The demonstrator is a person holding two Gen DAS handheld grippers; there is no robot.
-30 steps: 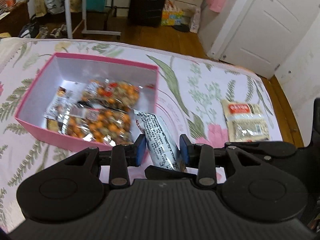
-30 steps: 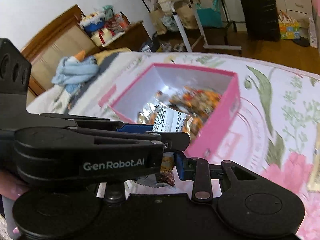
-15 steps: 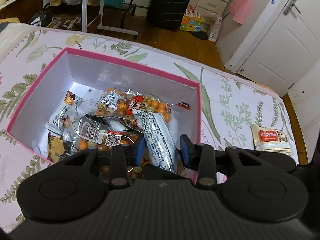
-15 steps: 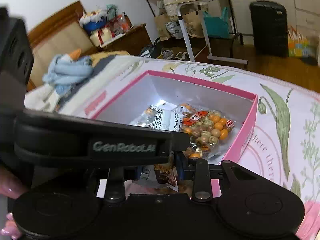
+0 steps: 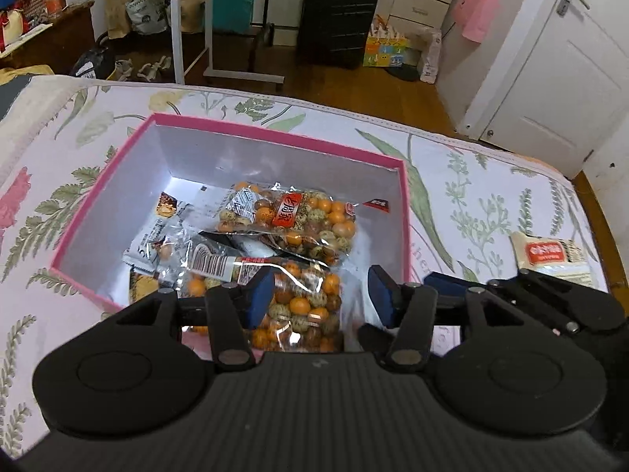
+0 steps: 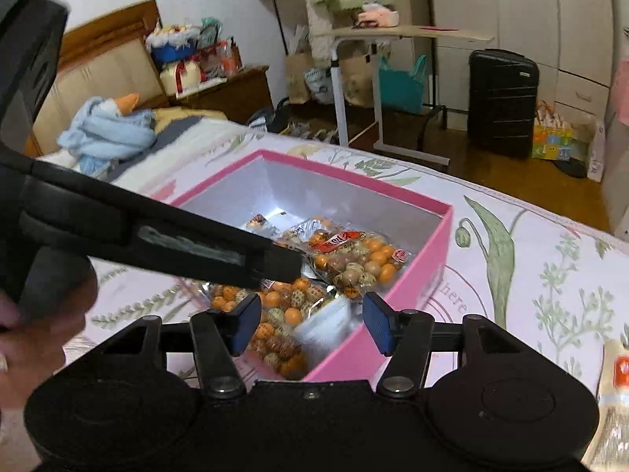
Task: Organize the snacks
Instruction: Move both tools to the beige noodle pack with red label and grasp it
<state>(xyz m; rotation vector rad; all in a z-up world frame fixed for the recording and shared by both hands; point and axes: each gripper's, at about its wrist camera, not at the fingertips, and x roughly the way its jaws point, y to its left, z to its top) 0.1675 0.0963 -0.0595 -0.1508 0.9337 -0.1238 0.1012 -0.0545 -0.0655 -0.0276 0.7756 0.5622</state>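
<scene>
A pink box (image 5: 275, 133) with a white inside sits on the floral bedspread. It holds several clear snack bags of orange and speckled nuts (image 5: 291, 220) and small wrapped snacks (image 5: 157, 236). My left gripper (image 5: 320, 301) is open and empty over the box's near right corner. My right gripper (image 6: 310, 324) is open and empty over the box (image 6: 409, 295); a blurred white packet (image 6: 326, 324) is inside the box between its fingers. The left gripper's body (image 6: 157, 236) crosses the right wrist view. A beige snack packet (image 5: 550, 255) lies on the bed right of the box.
The bed's far edge (image 5: 314, 98) drops to a wooden floor. A rolling side table (image 5: 196, 19), a black suitcase (image 5: 338, 15) and a white door (image 5: 558, 70) stand beyond. A blue cloth (image 6: 106, 129) lies near the headboard.
Both grippers moved over the box and opened. The long white packet left the left gripper and the small wrapped snack left the right gripper; both dropped into the box.
</scene>
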